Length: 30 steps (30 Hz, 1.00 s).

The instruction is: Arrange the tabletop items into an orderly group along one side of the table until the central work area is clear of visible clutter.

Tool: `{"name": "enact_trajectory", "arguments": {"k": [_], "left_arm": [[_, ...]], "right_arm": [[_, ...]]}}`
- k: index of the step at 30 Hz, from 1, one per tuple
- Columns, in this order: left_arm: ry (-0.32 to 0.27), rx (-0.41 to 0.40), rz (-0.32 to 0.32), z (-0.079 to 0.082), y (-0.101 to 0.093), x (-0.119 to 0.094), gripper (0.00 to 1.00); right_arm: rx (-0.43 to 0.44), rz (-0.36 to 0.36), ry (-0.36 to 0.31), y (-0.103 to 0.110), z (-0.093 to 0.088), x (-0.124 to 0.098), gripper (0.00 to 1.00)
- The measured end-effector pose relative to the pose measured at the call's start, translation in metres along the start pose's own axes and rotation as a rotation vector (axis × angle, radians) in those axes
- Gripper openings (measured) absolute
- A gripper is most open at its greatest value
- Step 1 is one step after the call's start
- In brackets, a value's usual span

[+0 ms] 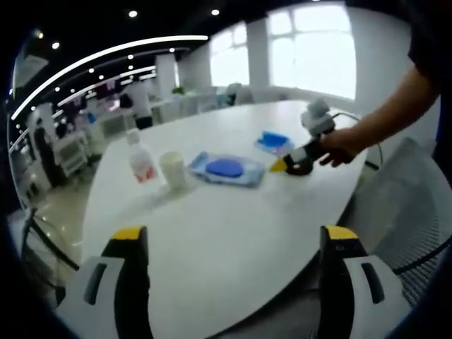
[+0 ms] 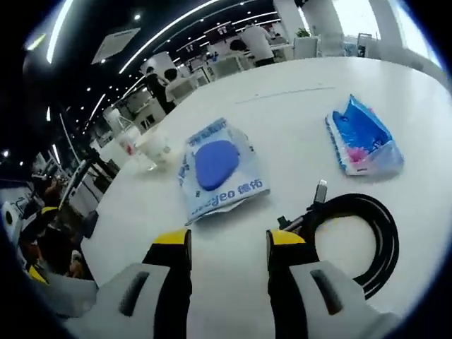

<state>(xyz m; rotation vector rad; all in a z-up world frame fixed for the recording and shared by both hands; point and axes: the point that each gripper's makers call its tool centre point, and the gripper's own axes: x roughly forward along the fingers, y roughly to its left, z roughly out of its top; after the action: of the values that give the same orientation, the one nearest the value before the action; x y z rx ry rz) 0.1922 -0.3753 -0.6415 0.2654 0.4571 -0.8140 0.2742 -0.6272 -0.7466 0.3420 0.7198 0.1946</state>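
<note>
left gripper [image 1: 233, 244]: jaws spread wide, nothing held
right gripper [image 2: 227, 244]: jaws apart, empty
black cable [image 2: 360, 236]: coiled lower right, seen in right gripper view
cup [image 1: 173, 169]: contents can't be told

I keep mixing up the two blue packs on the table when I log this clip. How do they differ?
The wet-wipe pack lies flat, pale with a dark blue oval lid on top; the tissue pack is bright blue, crumpled and puffed up. The wet-wipe pack sits next to the cup; the tissue pack lies by the black cable. Both are soft packs resting on the white table.
</note>
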Motion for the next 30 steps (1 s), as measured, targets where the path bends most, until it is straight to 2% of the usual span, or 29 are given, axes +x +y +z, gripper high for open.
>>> {"name": "enact_trajectory", "arguments": {"k": [3, 7, 20, 22, 24, 28, 30], "left_arm": [[0.003, -0.002, 0.001, 0.0, 0.0, 0.0, 0.98], [0.009, -0.004, 0.002, -0.001, 0.0, 0.0, 0.98], [0.019, -0.008, 0.015, -0.002, 0.003, 0.0, 0.97], [0.02, -0.006, 0.018, -0.002, 0.004, 0.0, 0.97], [0.021, -0.008, 0.02, -0.002, 0.004, 0.0, 0.97], [0.021, -0.009, 0.029, -0.002, 0.006, -0.001, 0.97], [0.02, -0.009, 0.033, -0.002, 0.007, -0.001, 0.97]], "right_arm": [[0.037, 0.002, -0.003, 0.002, 0.0, 0.004, 0.42], [0.132, 0.0, -0.015, 0.002, 0.001, 0.012, 0.42], [0.274, -0.008, -0.022, 0.011, 0.009, 0.031, 0.36], [0.335, -0.008, -0.029, 0.013, 0.012, 0.034, 0.35], [0.386, -0.017, -0.034, 0.013, 0.013, 0.037, 0.32], [0.498, -0.025, -0.042, 0.013, 0.012, 0.041, 0.19], [0.514, -0.03, -0.044, 0.012, 0.011, 0.042, 0.11]]}}
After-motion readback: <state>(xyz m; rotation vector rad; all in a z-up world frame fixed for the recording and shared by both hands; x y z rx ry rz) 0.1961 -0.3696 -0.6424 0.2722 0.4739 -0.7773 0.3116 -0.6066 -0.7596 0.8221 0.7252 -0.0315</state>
